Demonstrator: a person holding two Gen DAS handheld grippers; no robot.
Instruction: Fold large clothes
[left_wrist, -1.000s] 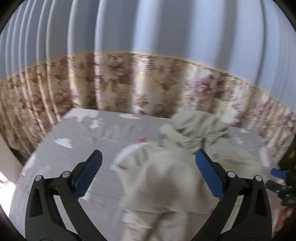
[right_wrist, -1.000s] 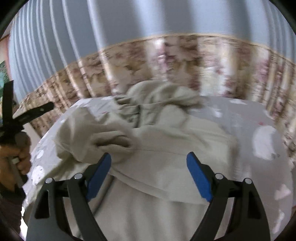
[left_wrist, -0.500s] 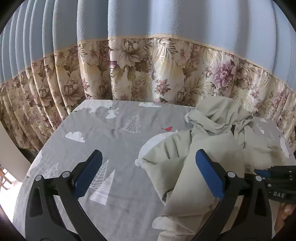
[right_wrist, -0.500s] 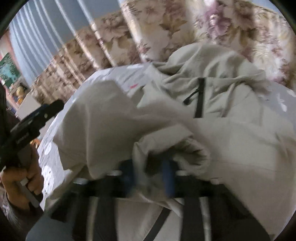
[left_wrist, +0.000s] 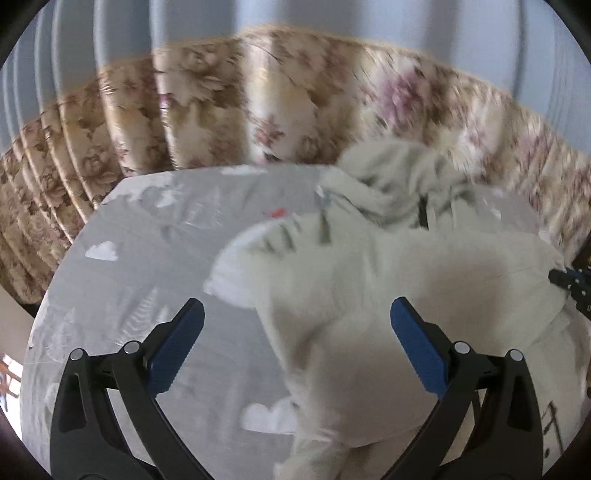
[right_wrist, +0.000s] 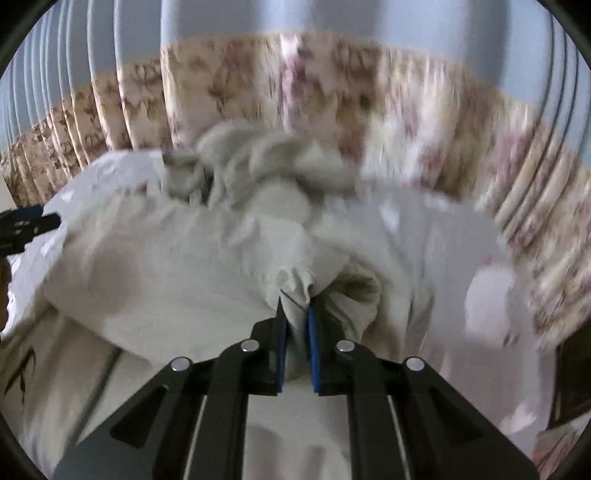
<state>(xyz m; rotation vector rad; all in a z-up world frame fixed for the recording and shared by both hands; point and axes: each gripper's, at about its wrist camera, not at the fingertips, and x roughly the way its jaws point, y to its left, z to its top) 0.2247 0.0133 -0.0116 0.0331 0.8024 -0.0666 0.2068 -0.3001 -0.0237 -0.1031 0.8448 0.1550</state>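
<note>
A large cream hooded jacket (left_wrist: 388, 288) lies rumpled on a table with a grey patterned cloth (left_wrist: 140, 266). Its hood (left_wrist: 391, 177) is bunched at the far side. My left gripper (left_wrist: 295, 332) is open above the jacket's near left part, holding nothing. My right gripper (right_wrist: 297, 321) is shut on a gathered fold of the jacket (right_wrist: 291, 288), with cloth pinched between the blue pads (right_wrist: 313, 332). The right gripper's tip shows at the right edge of the left wrist view (left_wrist: 570, 280), and the left gripper's tip at the left edge of the right wrist view (right_wrist: 26, 225). Both views are blurred.
A floral curtain (left_wrist: 221, 110) with a blue upper part hangs close behind the table. The grey cloth shows bare left of the jacket. The table's left edge (left_wrist: 48, 295) curves near the curtain.
My right gripper has closed on a fold of the jacket and lifted back to a level view. The left gripper stays open and has shifted over the jacket.
</note>
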